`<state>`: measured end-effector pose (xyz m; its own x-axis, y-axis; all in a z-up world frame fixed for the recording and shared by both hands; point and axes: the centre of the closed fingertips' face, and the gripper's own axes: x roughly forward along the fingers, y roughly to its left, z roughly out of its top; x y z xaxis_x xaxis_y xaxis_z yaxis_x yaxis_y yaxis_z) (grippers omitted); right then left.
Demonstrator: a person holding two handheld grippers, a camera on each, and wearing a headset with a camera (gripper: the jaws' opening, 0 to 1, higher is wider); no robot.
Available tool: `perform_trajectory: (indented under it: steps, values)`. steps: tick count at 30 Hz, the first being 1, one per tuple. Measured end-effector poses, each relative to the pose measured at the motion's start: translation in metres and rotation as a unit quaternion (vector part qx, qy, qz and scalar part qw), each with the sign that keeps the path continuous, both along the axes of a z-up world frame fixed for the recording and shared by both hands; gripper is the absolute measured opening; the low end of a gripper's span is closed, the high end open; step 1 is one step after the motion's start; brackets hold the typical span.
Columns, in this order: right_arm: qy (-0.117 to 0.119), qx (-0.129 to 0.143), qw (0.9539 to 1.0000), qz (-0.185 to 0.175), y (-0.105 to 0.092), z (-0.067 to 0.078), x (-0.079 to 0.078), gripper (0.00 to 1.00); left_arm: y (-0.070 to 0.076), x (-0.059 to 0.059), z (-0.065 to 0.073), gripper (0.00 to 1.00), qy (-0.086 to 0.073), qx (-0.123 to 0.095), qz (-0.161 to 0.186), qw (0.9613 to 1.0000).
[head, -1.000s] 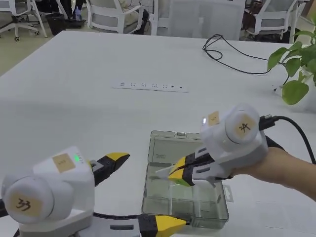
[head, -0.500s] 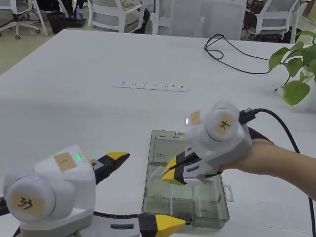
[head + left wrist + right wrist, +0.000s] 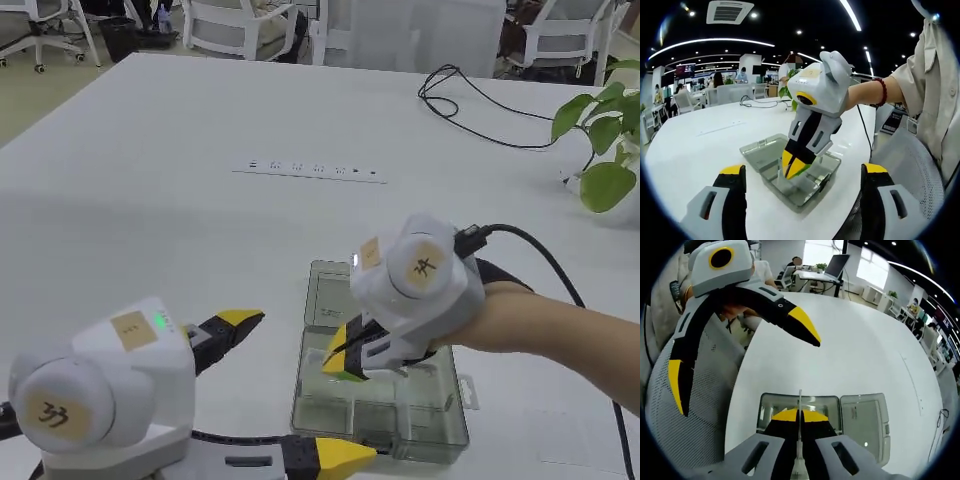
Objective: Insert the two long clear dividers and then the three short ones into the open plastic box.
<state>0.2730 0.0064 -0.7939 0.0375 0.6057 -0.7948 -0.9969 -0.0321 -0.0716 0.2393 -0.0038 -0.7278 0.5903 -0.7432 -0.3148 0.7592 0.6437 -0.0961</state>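
The open clear plastic box (image 3: 303, 398) lies on the white table, its lid (image 3: 325, 292) flat on the far side. My right gripper (image 3: 338, 366) hangs over the box's left half, tips pointing down into it, shut on a thin clear divider (image 3: 800, 399) seen edge-on above the box (image 3: 771, 405). In the left gripper view the right gripper (image 3: 792, 169) points into the box (image 3: 816, 186). My left gripper (image 3: 290, 388) stands open just left of the box, one jaw by the front corner, holding nothing. Faint clear partitions show in the box's near part.
A white power strip (image 3: 312, 169) lies mid-table beyond the box. A black cable (image 3: 470, 100) loops at the far right, next to a green plant (image 3: 608, 150). Chairs stand past the far table edge. Bare table stretches left of the box.
The right gripper has moved left and lower over the box, still shut on the divider. The left gripper has stayed where it was.
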Motion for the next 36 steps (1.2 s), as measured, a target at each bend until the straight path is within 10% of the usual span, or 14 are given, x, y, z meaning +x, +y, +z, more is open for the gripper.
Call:
perform_trajectory:
  steps: [22,36]
  values:
    - [0.005,-0.017,0.9998,0.005,0.002,-0.021,0.0,0.02,0.001,0.0,-0.003,0.97,0.002,0.0,-0.005,1.0]
    - [0.006,-0.073,0.9972,0.014,0.003,-0.034,0.0,0.02,-0.002,-0.001,-0.006,0.97,0.004,0.004,-0.01,0.9999]
